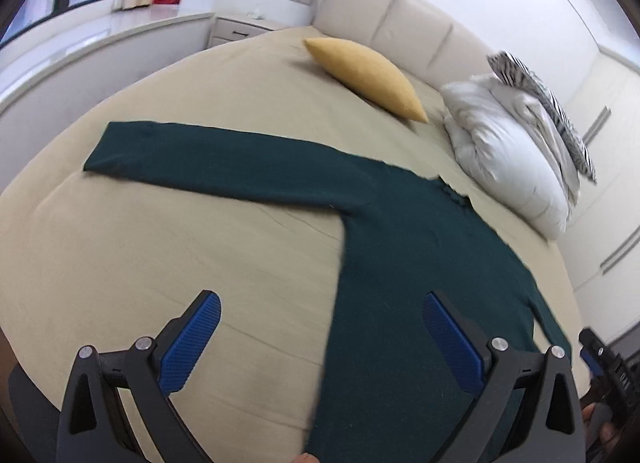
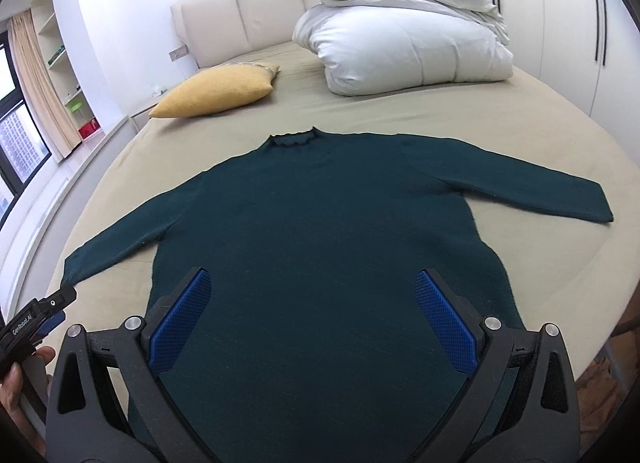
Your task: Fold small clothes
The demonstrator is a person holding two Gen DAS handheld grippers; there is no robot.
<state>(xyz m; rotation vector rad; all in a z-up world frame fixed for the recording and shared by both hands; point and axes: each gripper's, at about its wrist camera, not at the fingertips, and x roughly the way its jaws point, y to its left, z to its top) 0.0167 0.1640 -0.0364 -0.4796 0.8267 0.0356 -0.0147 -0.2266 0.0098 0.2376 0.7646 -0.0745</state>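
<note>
Dark green sweater lies flat on the bed, ahead and right of my left claw, jaws wide and empty; one sleeve runs away to the far left. From my right claw, also wide and empty, the body sits dead ahead, collar farthest. Left claw looks nearer the hem's left corner.

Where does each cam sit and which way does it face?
Left wrist: on the left tongs, off the sweater's left side, facing across the bed to the headboard; open blue pads, right tongs at the right edge.
Right wrist: on the right tongs, over the hem, facing the collar; open pads, left tongs and hand at left.
Shared: sweater, yellow pillow, duvet.
</note>
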